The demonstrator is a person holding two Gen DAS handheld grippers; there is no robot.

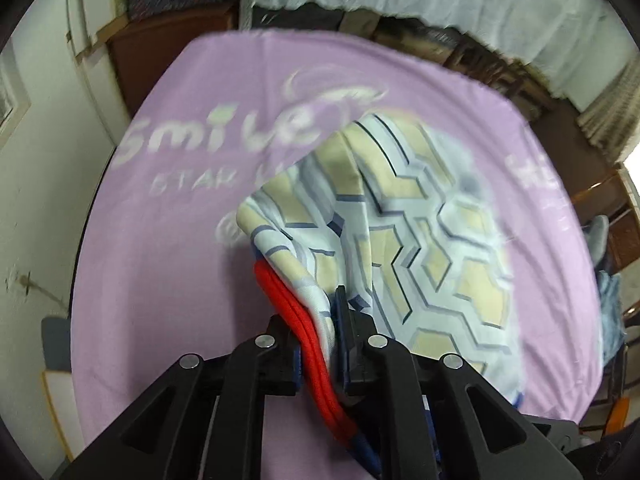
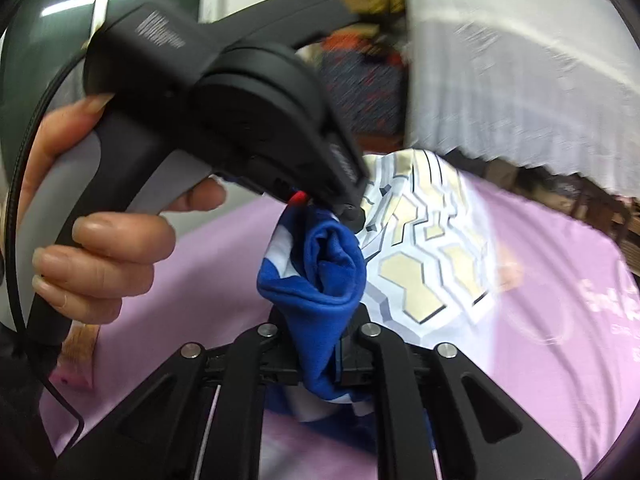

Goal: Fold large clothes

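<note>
Your left tongs (image 1: 320,344) are clamped on the garment (image 1: 420,240), with a bunched fold of it squeezed between the two black fingers; the red trim (image 1: 296,320) of the cloth runs down through the gap and a strip of dark blue shows below it. From that grip the garment, pale blue with a pattern of cream blocks outlined in dark lines, spreads away from you and drapes over the lilac sheet (image 1: 160,260) that covers the surface. White lettering (image 1: 216,136) on the sheet reads "Smile", partly hidden by the cloth, and the whole left wrist view is smeared with blur.

Your right tongs (image 2: 320,352) are likewise closed on the garment: a thick roll of its blue part (image 2: 324,276) stands up between the fingers and is pinched at its base. Beyond it the patterned part lies on the lilac sheet (image 2: 192,260). In this view your left hand (image 2: 88,216) wraps the grey and black handle of the other gripper, whose nose reaches down to the cloth just above the blue roll, so the two grips sit close together on the same bunched edge. A white cloth with a ragged lower hem (image 2: 520,80) hangs in the background behind the surface
</note>
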